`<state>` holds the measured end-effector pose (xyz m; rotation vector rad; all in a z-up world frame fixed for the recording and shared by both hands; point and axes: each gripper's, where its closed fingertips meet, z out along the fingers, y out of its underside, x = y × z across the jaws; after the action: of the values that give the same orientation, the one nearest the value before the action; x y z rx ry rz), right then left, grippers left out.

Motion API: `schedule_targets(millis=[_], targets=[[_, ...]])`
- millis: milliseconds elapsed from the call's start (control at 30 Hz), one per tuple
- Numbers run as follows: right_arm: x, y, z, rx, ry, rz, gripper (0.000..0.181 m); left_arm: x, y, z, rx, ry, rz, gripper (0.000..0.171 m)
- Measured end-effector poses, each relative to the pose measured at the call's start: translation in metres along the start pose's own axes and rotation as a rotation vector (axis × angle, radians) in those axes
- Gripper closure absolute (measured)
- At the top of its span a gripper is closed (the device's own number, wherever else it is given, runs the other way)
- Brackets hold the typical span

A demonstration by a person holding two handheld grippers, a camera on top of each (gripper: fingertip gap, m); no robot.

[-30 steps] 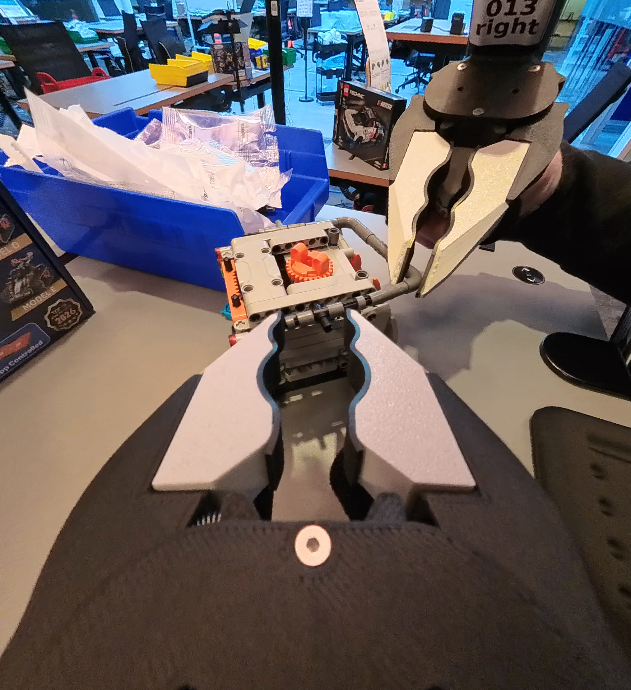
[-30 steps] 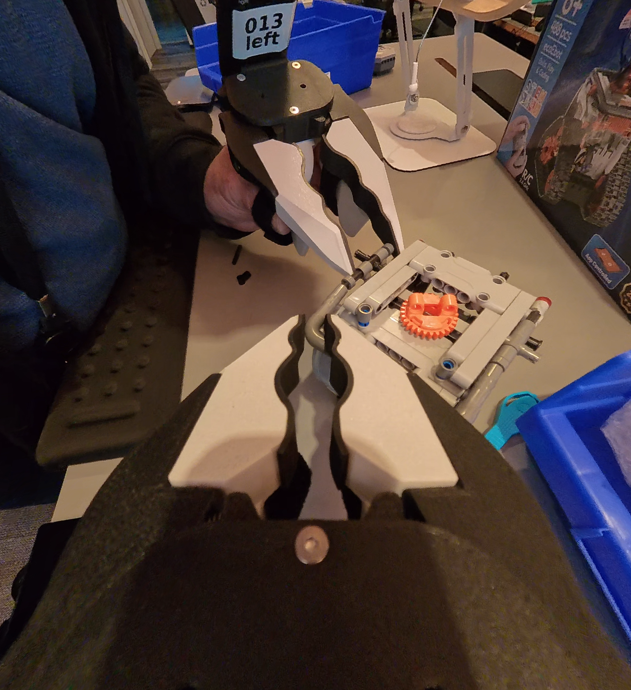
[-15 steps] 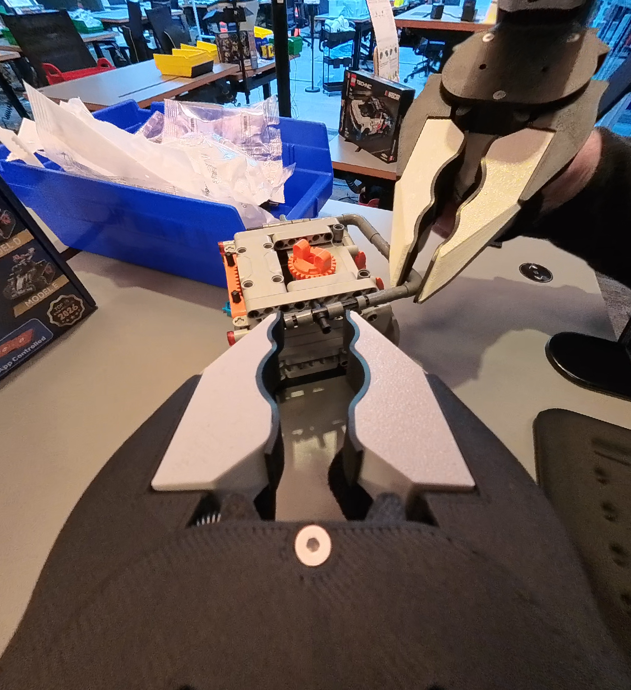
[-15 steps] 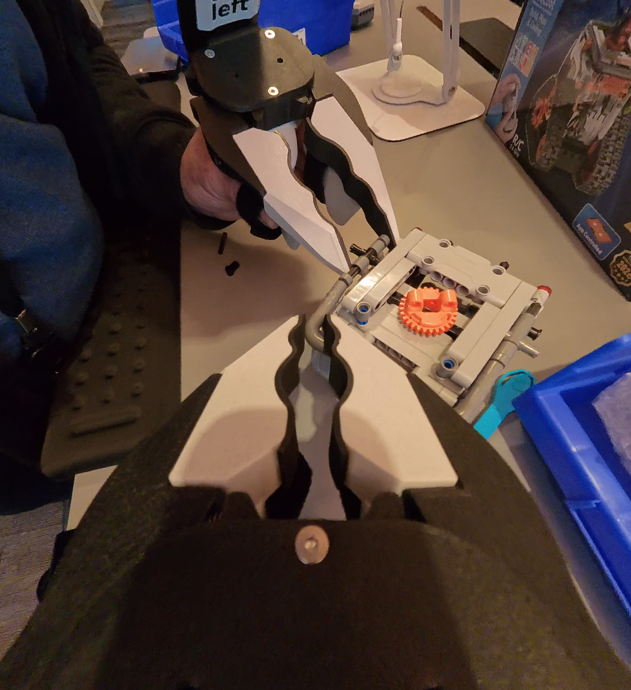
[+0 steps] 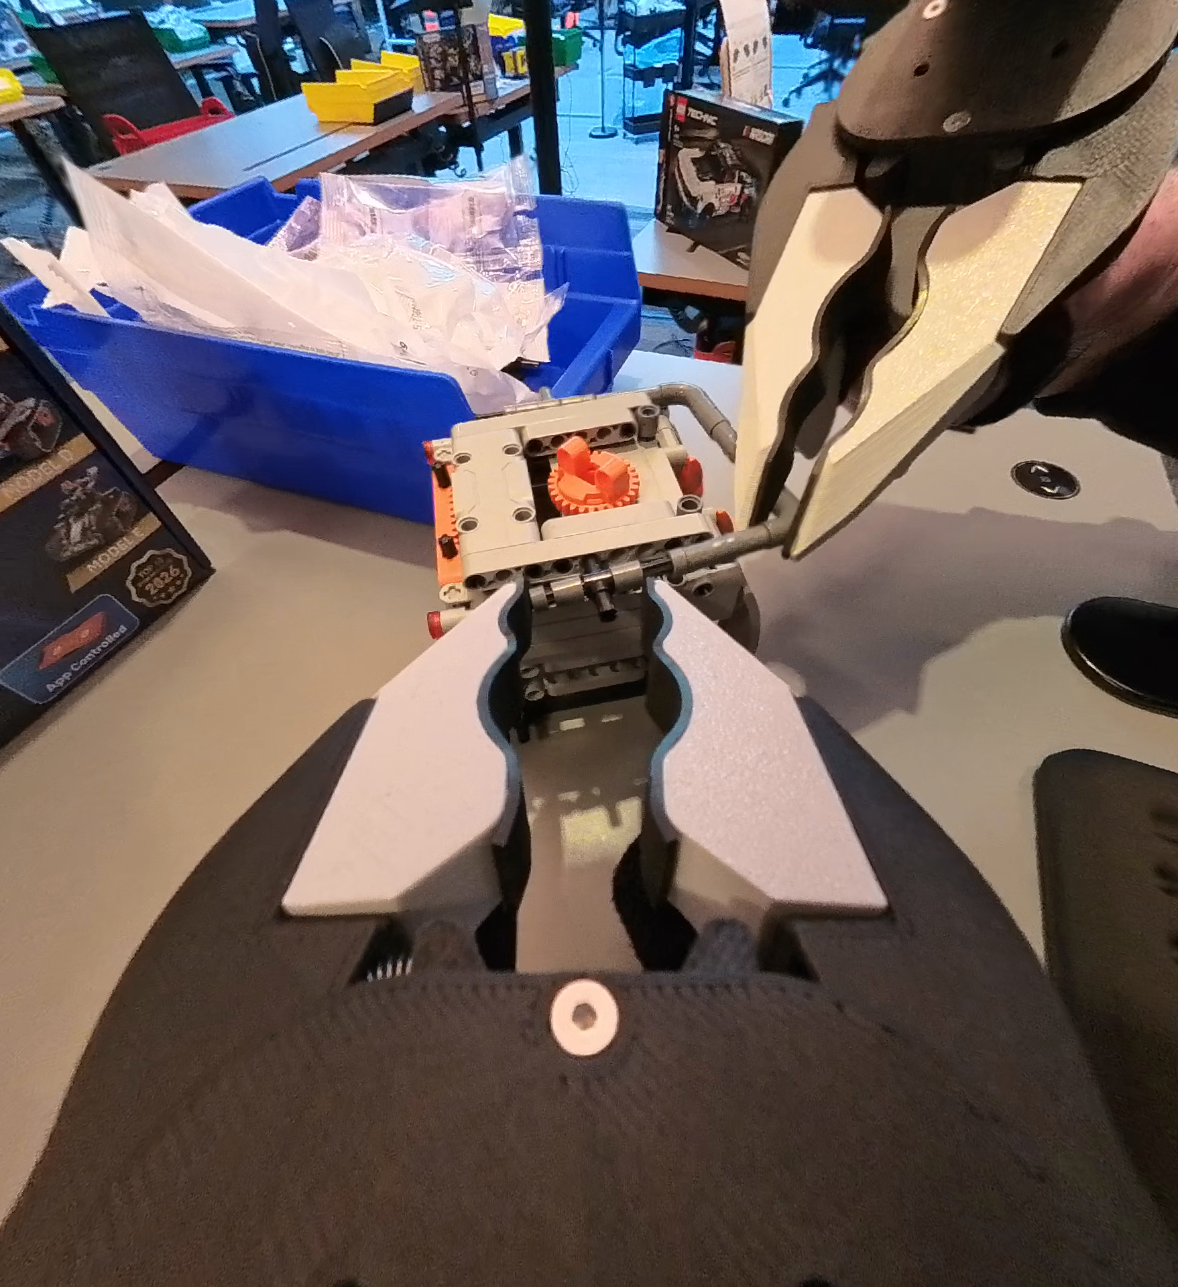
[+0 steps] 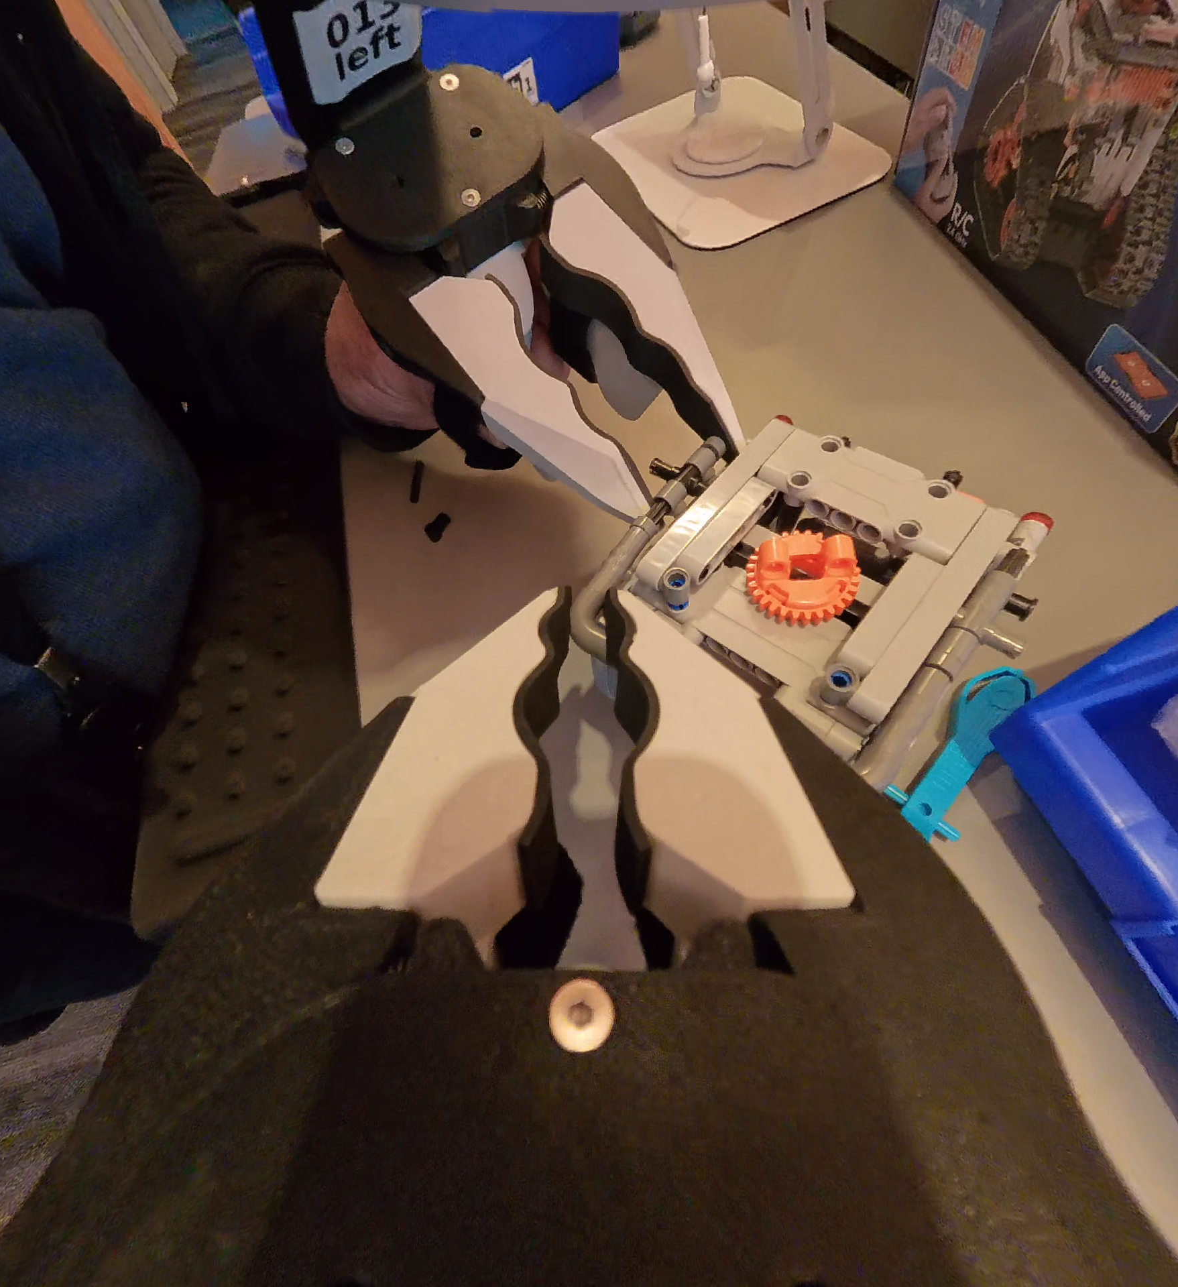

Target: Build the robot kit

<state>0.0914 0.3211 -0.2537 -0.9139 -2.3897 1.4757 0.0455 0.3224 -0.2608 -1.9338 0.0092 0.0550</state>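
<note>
A grey brick model (image 5: 502,501) with an orange gear (image 5: 589,480) on top stands on the grey table. My left gripper (image 5: 582,592) is closed on the model's near edge, its fingers on either side of a dark grey bar with a black pin. It also shows in the right wrist view (image 6: 687,480), tips at that bar. My right gripper (image 6: 589,599) is shut on the corner of a bent grey tube (image 6: 589,620) at the model's (image 6: 871,487) corner. It comes in from the upper right in the left wrist view (image 5: 774,536).
A blue bin (image 5: 293,418) of plastic bags stands just behind the model. A dark printed box (image 5: 49,522) stands at the left. A teal piece (image 6: 955,752) lies between model and bin. Two small black pins (image 6: 432,522) lie on the table. A black armrest (image 5: 1129,905) is at the right. Some 5 cm of space lies between my two pairs of fingers.
Both grippers keep their hold. The right gripper has swung higher and nearer in the left wrist view, and the model has turned slightly with it.
</note>
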Motion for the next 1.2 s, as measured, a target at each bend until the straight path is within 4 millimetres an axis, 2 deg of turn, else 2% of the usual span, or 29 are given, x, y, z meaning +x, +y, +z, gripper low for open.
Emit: schedule_targets(millis=[100, 233, 300, 400, 467, 567, 667, 833, 1033, 1133, 1200], targets=[[0.0, -0.001, 0.001, -0.006, 0.011, -0.02, 0.173, -0.001, -0.001, -0.002, 0.0, 0.041, 0.003, 0.143], [0.003, 0.001, 0.0, -0.022, 0.052, -0.02, 0.165, -0.012, 0.0, -0.016, -0.021, 0.057, 0.062, 0.127], [0.003, -0.003, -0.002, -0.02, 0.076, -0.026, 0.158, -0.014, 0.0, -0.02, -0.042, 0.127, 0.072, 0.121], [0.006, -0.007, -0.007, -0.041, 0.141, -0.017, 0.152, -0.023, 0.002, -0.017, -0.085, 0.2, 0.088, 0.111], [0.011, -0.021, -0.009, -0.011, 0.211, 0.018, 0.149, -0.024, -0.001, -0.012, -0.091, 0.263, 0.083, 0.106], [0.024, -0.024, 0.0, -0.057, 0.334, 0.06, 0.146, -0.021, 0.001, -0.004, -0.116, 0.341, 0.092, 0.11], [0.03, -0.022, 0.013, -0.1, 0.384, 0.094, 0.137, -0.017, 0.001, 0.001, -0.13, 0.393, 0.096, 0.113], [0.035, -0.012, 0.02, -0.186, 0.462, 0.073, 0.145, -0.012, 0.0, 0.003, -0.115, 0.368, 0.063, 0.115], [0.026, -0.01, 0.019, -0.173, 0.414, 0.096, 0.146, -0.003, 0.001, -0.001, -0.107, 0.287, 0.027, 0.116], [0.025, -0.01, 0.02, -0.18, 0.403, 0.096, 0.15, -0.003, 0.002, -0.002, -0.102, 0.341, 0.018, 0.116], [0.025, -0.01, 0.019, -0.176, 0.391, 0.096, 0.155, 0.001, 0.002, -0.008, -0.111, 0.427, 0.029, 0.109]])
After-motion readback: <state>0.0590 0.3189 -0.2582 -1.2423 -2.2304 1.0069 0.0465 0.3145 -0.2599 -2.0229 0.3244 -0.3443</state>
